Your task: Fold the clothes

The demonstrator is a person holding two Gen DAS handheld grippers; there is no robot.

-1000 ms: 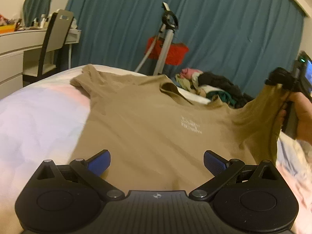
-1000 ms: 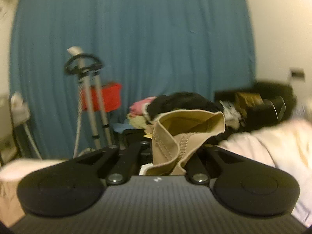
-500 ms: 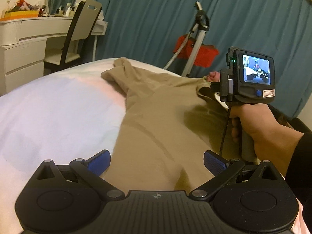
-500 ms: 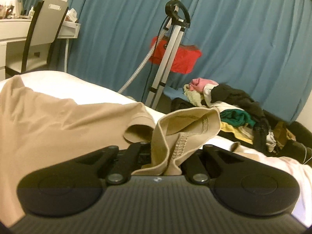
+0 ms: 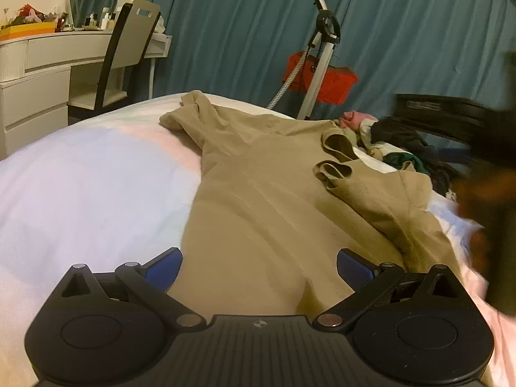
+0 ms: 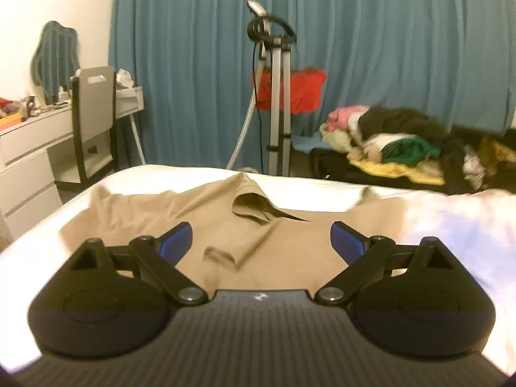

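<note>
On the white bed (image 5: 80, 193) lies the tan shirt (image 5: 258, 213), right sleeve folded over; left gripper (image 5: 259, 266) and right gripper (image 6: 261, 242) both hover above it, jaws spread wide, holding nothing.

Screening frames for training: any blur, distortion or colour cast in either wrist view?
Left wrist: warm dim cast, fisheye bends the bed, a motion-smeared dark shape at the right edge. Right wrist: softer overall, clothes pile smeared, tan shirt edges fuzzy, corners vignetted.
</note>
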